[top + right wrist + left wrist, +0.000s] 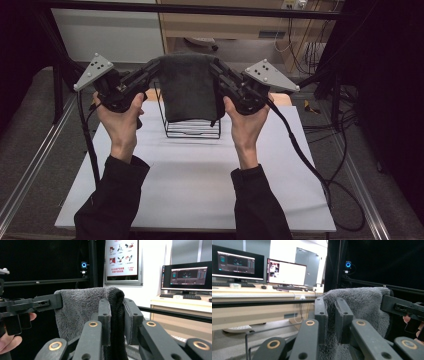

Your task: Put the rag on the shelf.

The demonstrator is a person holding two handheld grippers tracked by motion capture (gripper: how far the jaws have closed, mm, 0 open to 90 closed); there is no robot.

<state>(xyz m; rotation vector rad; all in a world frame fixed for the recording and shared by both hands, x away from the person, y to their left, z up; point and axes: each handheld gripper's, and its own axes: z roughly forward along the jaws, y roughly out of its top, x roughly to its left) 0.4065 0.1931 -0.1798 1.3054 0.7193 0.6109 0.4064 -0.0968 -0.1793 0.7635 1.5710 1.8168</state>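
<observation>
The left gripper (154, 67) and right gripper (216, 66) each pinch a top corner of the grey towel (188, 90); it hangs above the wire rack (192, 131); the white table (195, 185) lies bare nearer the person.

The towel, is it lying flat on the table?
No, the grey towel hangs in the air above the wire rack, pinched at its top corners by the left tongs and right tongs.

A dark grey, fluffy towel (188, 90) hangs folded in the air, pinched at both upper corners.
</observation>
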